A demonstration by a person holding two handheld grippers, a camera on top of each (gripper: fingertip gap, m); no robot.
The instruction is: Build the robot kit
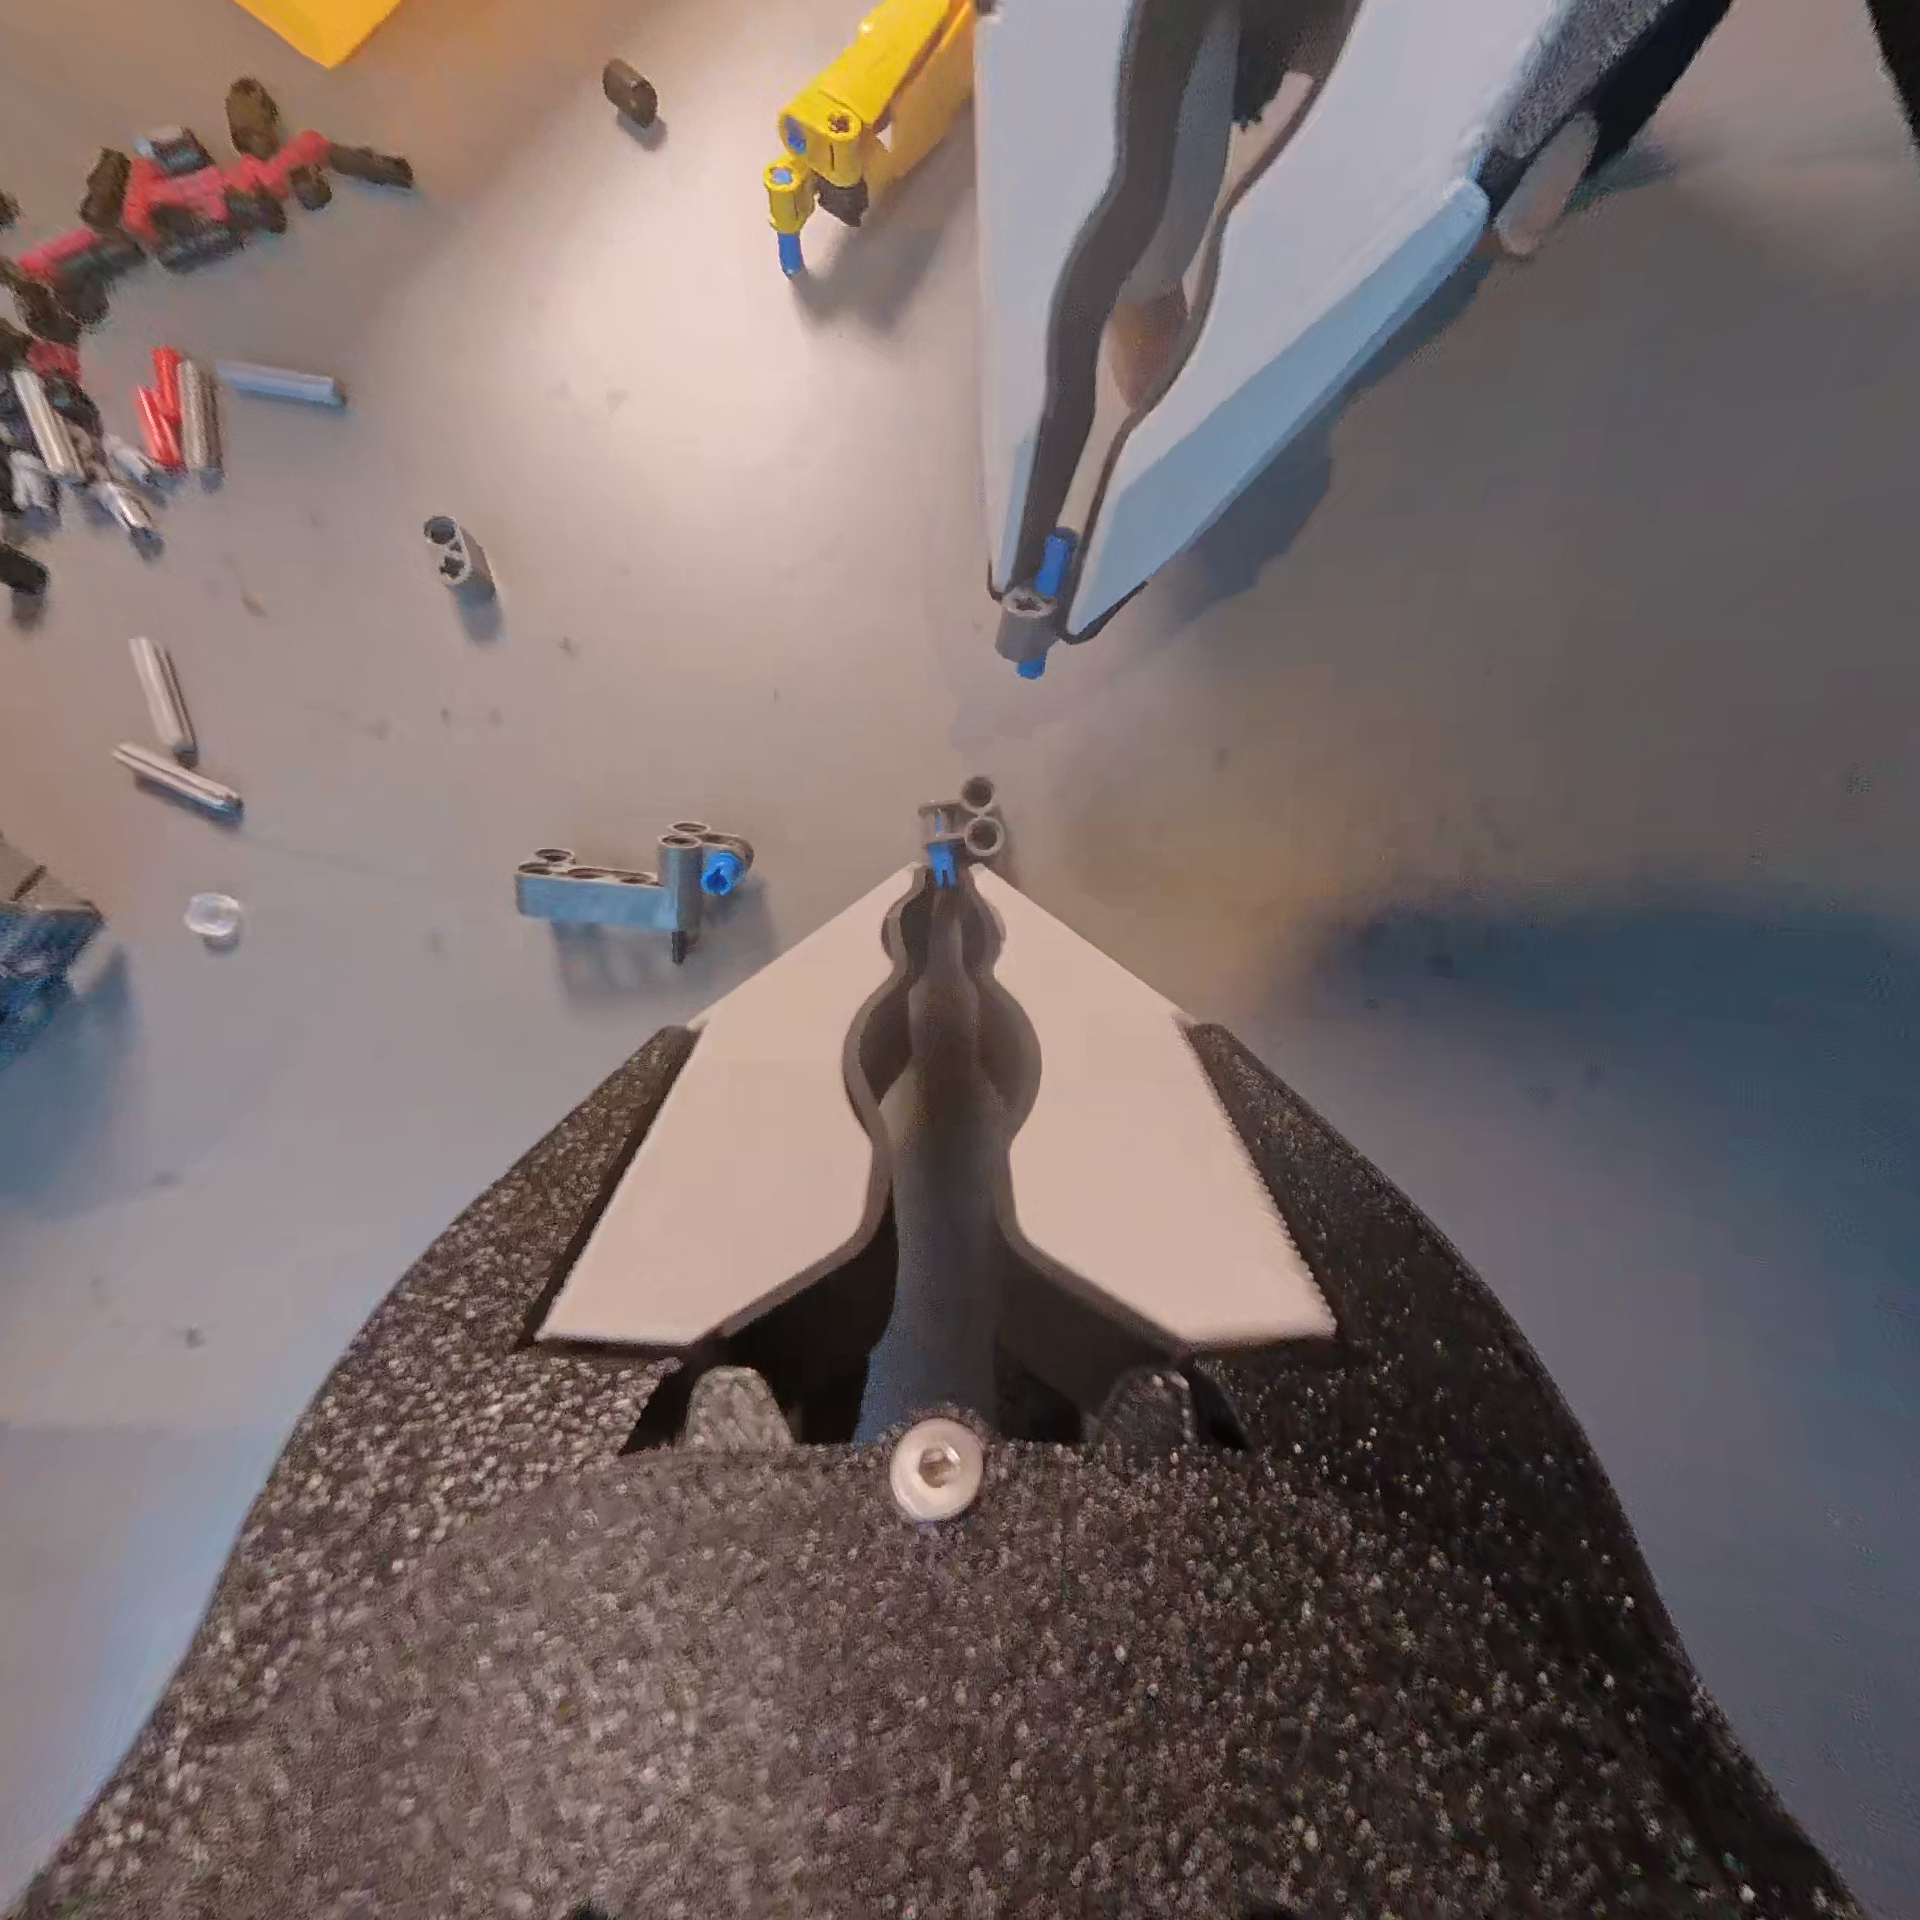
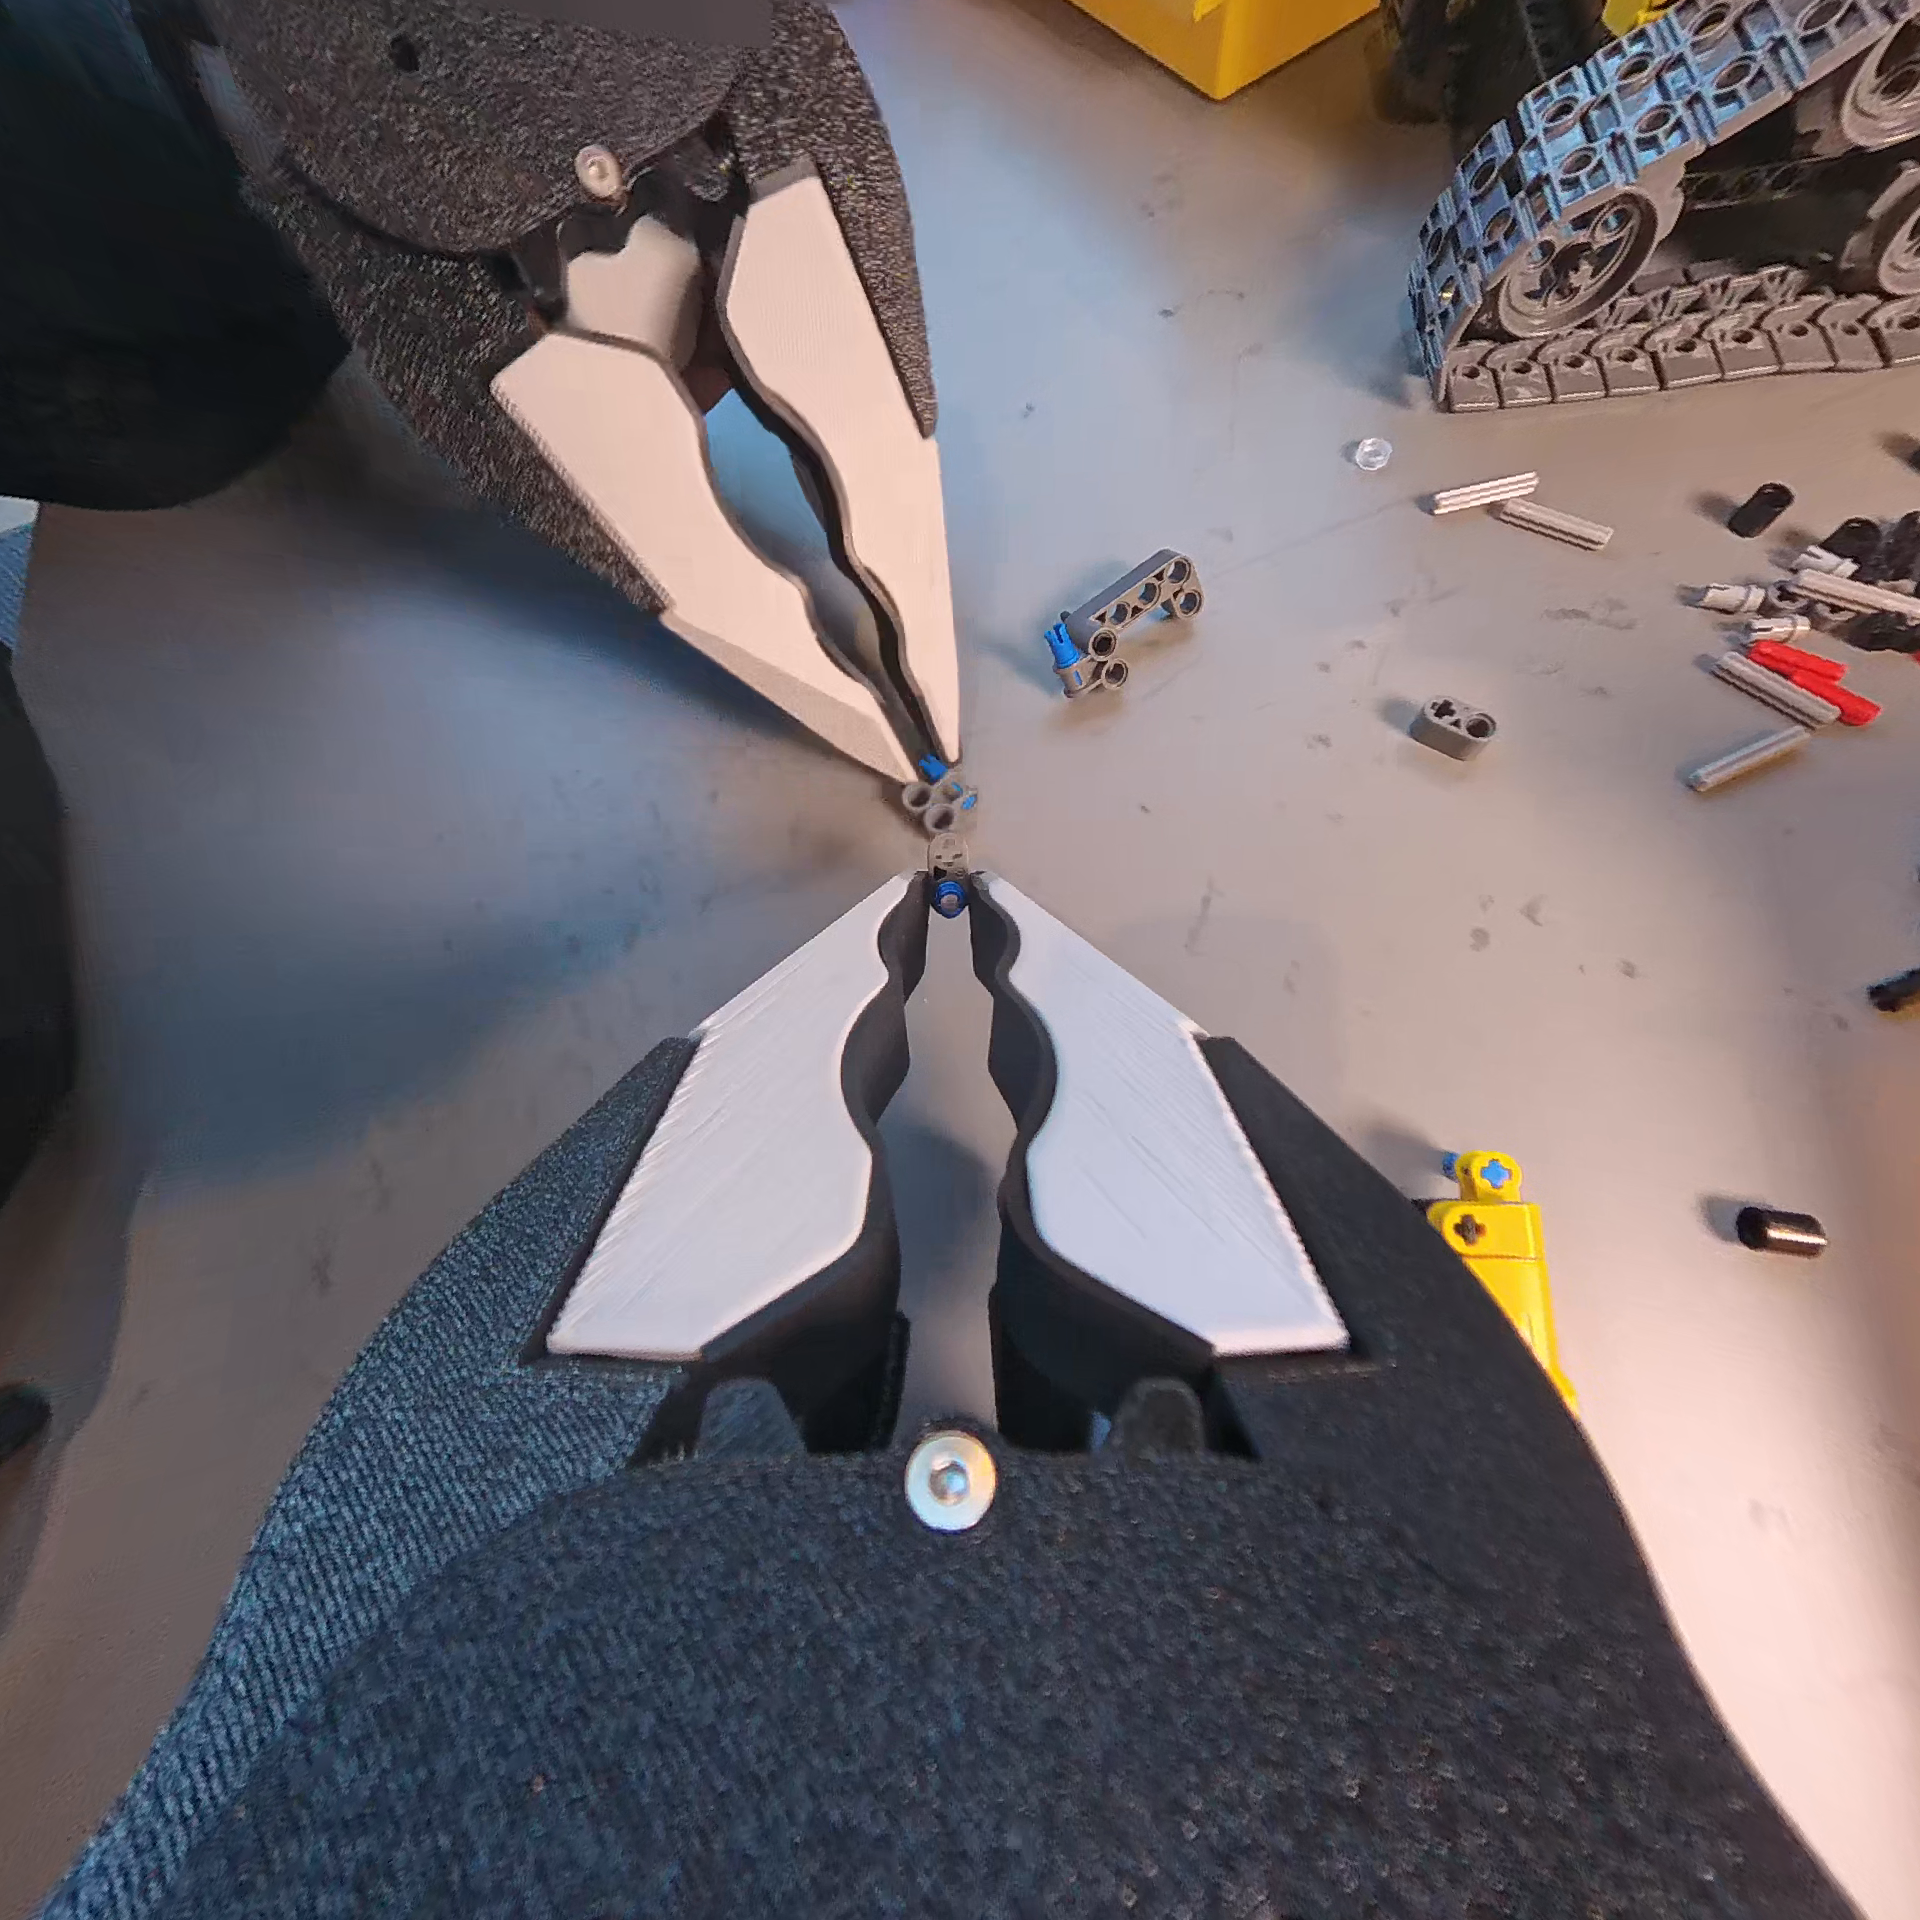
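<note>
My left gripper [image 1: 945,881] is shut on the blue pin of a small grey connector [image 1: 977,826] and holds it just above the grey table [image 1: 1455,831]. My right gripper [image 2: 948,891] is shut on a blue pin that carries another small grey connector [image 2: 948,852]. The two grippers point tip to tip. In the right wrist view the left gripper [image 2: 932,767] and its connector [image 2: 940,800] sit almost against the right one's piece. In the left wrist view the right gripper [image 1: 1044,608] and its piece [image 1: 1021,627] still stand a short gap away.
A grey L-shaped beam with a blue pin [image 1: 623,883] [image 2: 1132,613] lies nearby. A lone grey connector [image 2: 1451,727], a yellow part [image 1: 873,135] [image 2: 1496,1247], loose grey and red axles [image 2: 1787,696], a clear stud [image 2: 1371,454] and a tracked model [image 2: 1662,208] lie around. The grippers' ends are close to 5 cm from one another. The clear stud [image 2: 1371,454] is about 15 cm from both grippers' fingertips. Look for it in the left wrist view [image 1: 210,922] too.
</note>
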